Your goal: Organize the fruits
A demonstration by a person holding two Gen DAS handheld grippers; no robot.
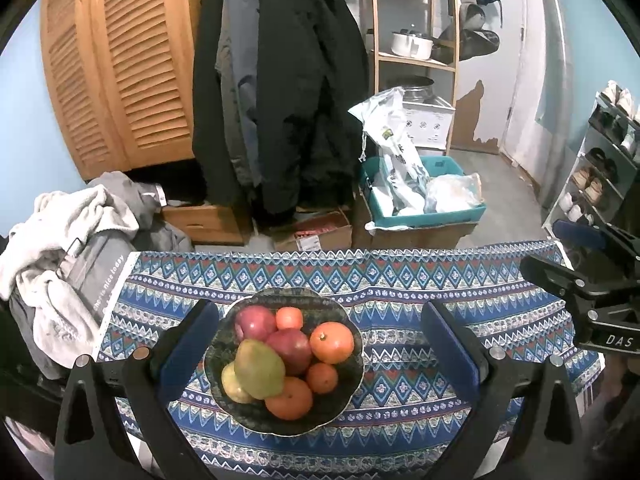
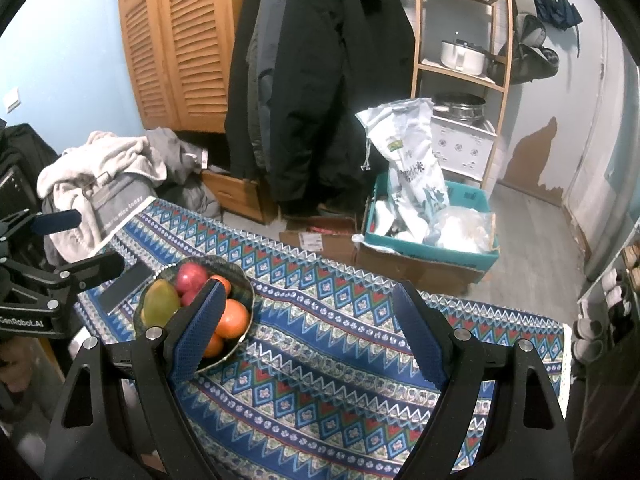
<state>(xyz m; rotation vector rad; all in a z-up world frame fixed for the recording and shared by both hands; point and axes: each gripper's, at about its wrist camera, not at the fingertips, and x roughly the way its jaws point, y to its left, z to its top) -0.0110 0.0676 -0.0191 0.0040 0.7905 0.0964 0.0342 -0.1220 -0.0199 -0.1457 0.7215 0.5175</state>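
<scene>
A dark bowl (image 1: 352, 392) sits on the blue patterned tablecloth (image 1: 400, 288). It holds a green-yellow mango (image 1: 258, 368), two red apples (image 1: 290, 350), several oranges (image 1: 332, 342) and a small yellowish fruit (image 1: 232, 384). My left gripper (image 1: 320, 310) hovers open above the bowl, its fingers on either side, touching nothing. In the right wrist view the bowl (image 2: 244, 280) lies at the left, partly hidden behind the left finger. My right gripper (image 2: 310, 288) is open over bare cloth to the right of the bowl. Each gripper shows at the edge of the other's view: right gripper (image 1: 580, 276), left gripper (image 2: 80, 242).
A dark phone (image 2: 124, 286) lies on the cloth left of the bowl. Piled clothes (image 1: 72, 232) sit at the table's left end. Beyond the far edge are hanging coats (image 1: 280, 80), cardboard boxes, a teal box (image 1: 424, 200) with bags, a wooden shelf and a shoe rack (image 1: 600, 168).
</scene>
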